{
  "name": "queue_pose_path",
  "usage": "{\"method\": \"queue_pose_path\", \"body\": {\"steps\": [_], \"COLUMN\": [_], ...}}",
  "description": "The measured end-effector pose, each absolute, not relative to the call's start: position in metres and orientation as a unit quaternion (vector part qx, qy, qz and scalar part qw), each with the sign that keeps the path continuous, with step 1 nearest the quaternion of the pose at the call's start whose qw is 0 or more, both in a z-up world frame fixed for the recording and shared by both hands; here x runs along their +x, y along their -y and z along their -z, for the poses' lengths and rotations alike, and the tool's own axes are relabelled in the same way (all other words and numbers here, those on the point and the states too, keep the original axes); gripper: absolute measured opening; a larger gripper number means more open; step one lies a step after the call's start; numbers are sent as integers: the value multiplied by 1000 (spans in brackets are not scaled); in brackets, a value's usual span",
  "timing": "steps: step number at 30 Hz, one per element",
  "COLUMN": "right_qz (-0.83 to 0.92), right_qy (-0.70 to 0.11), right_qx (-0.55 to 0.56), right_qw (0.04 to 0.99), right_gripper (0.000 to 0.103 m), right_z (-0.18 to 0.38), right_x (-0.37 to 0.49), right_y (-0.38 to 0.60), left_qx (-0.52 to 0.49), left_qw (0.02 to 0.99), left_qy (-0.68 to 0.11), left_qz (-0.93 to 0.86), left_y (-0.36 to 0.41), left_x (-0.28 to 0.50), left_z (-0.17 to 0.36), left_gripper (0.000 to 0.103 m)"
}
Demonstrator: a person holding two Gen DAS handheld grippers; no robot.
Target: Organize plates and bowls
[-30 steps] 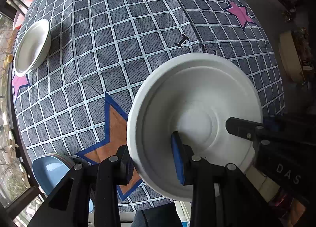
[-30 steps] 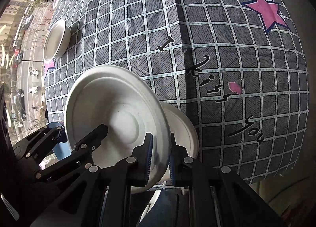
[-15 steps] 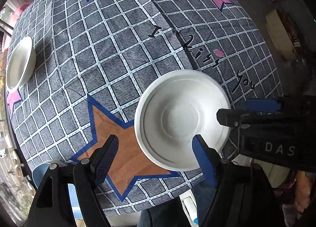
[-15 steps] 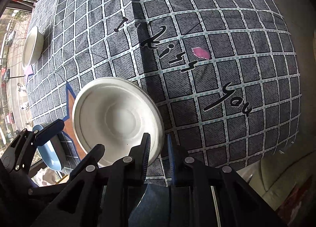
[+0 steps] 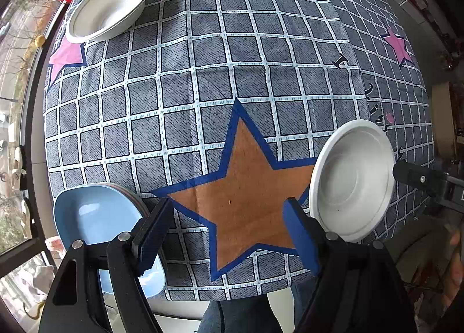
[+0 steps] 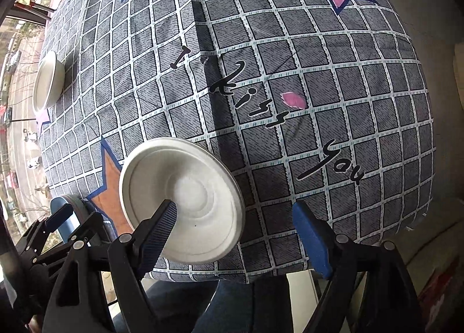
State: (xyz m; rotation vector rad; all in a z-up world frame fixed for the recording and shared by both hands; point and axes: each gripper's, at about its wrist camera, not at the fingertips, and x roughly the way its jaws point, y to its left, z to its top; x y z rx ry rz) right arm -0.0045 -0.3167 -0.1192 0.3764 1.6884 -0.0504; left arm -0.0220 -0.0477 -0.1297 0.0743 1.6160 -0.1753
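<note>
Grey checked cloth with coloured stars and black script covers the table (image 5: 203, 95) I am working over, with windows and a street outside along its left side. Both of my tools are empty as I read it: the left gripper (image 5: 227, 225) hangs above the orange star with its blue-padded fingers spread wide, and the right gripper (image 6: 236, 224) is equally wide open, its left finger in front of the near white bowl (image 6: 185, 196) but not clamping it. That bowl sits near the front edge of the table, just right of the orange star; whether it is a single bowl or several nested I cannot tell, though its rim looks layered in the right wrist view. At the front left corner lies the blue plate (image 5: 95, 223) on top of what seem to be more plates, only thin edges showing beneath it. One far white bowl (image 5: 110, 7) sits alone at the far left corner, well apart from the rest. My judgement is that the job is partly done: plates look gathered, a bowl is set down, and the far bowl remains to be fetched and stacked. Part of the blue plate is hidden behind my left finger, and the cluttered far edge of the table is too cropped to name.
</note>
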Motion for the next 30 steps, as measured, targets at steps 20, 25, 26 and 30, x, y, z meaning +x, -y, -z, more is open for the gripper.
{"method": "queue_pose_path", "body": {"steps": [20, 25, 26, 30], "right_qz": [-67, -88, -92, -106], "right_qy": [-740, -739, -738, -735], "right_qx": [100, 81, 78, 63], "right_qw": [662, 663, 663, 666], "right_gripper": [83, 83, 83, 83], "right_z": [104, 102, 102, 100], "right_x": [64, 83, 87, 111], "right_y": [231, 209, 204, 186], "left_qx": [-14, -28, -32, -48], "left_qw": [693, 702, 705, 718], "left_qy": [-720, -712, -709, -693], "left_qz": [29, 4, -3, -34], "left_y": [-16, -51, -59, -88], "left_x": [11, 40, 46, 76], "left_z": [130, 124, 122, 113], "left_gripper": [81, 81, 81, 81]}}
